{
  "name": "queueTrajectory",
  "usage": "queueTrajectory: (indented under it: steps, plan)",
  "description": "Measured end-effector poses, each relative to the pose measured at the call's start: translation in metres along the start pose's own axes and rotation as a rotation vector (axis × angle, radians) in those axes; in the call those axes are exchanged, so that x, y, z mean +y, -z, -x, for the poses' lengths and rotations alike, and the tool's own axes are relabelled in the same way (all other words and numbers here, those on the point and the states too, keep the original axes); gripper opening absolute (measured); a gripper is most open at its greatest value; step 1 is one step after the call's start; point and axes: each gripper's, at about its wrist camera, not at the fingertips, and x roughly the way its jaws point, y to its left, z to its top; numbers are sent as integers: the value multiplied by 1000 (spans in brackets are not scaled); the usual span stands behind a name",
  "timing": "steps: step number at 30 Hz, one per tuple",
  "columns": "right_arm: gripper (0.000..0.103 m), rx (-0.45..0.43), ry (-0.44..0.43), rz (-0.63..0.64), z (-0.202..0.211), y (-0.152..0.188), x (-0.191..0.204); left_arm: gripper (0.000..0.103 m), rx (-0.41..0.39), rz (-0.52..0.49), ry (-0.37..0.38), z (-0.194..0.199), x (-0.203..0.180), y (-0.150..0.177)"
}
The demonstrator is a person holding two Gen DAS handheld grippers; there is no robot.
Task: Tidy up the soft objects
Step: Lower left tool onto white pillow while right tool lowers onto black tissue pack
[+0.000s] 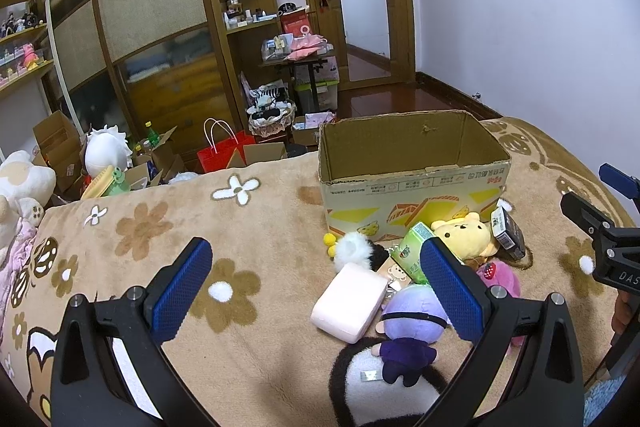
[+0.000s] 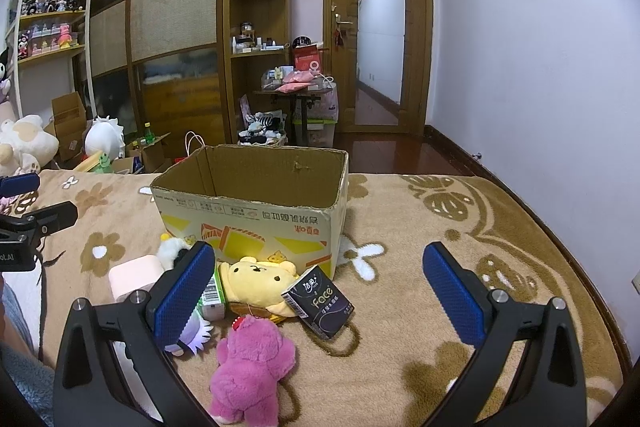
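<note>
I hold my left tool (image 1: 316, 291) low over the bed (image 1: 248, 227), level and pointing toward the box (image 1: 412, 187) in the upper middle of the left wrist view. Its fingers stand wide apart with nothing between the pads. The right finger (image 1: 448, 291) overlaps the pile of toys at lower right of that frame.

My right tool (image 2: 320, 295) sits at about the same height, also level, fingers spread wide and gripping nothing. Its tip shows at the right edge of the left wrist view (image 1: 600, 223), and my left tool shows at the left edge of the right wrist view.

The box stands open on the blanket, in the centre of the right wrist view (image 2: 256, 211). The soft things lie in a heap just in front of it. The yellow bear (image 2: 260, 279) lies against the box wall, with the dark tissue pack (image 2: 320, 301) leaning on its right side. The pink bear (image 2: 250, 367) lies face down at lower centre, nearest my right tool. In the left wrist view the pink block (image 1: 348, 303) lies left of the purple doll (image 1: 408, 327), which rests on a black-and-white plush (image 1: 372, 383) at the bottom edge. A green carton (image 1: 412, 251) and a white pom-pom toy (image 1: 352, 247) lie between these and the box.
</note>
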Motion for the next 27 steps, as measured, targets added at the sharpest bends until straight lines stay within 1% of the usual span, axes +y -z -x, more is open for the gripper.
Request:
queueTrajectory:
  steps: [3, 5, 6, 8, 11, 18, 21, 24, 27]
  plan:
    - [103, 9, -1, -4, -1, 3, 0, 103, 19, -1, 1, -3, 0, 1]
    - [103, 17, -4, -6, -2, 4, 0, 103, 35, 8, 41, -4, 2, 2]
    - [103, 18, -4, -7, -1, 5, 0, 103, 38, 8, 46, -5, 1, 2]
    - [103, 15, -15, -11, -3, 4, -2, 103, 35, 0, 38, -4, -1, 2]
    - [103, 11, -19, -21, -5, 1, -4, 103, 54, -14, 54, -6, -5, 1]
    - [103, 18, -28, -56, -12, -7, -10, 103, 82, -58, 46, -16, -19, -8]
    - [103, 29, -35, -79, -19, -9, -13, 103, 103, -54, 48, -28, -21, -10]
    - [103, 51, -48, -110, -28, -8, -18, 103, 143, -26, 63, -42, -17, -12]
    - [103, 72, -47, -124, -38, -6, -22, 103, 169, -7, 62, -54, -14, -13]
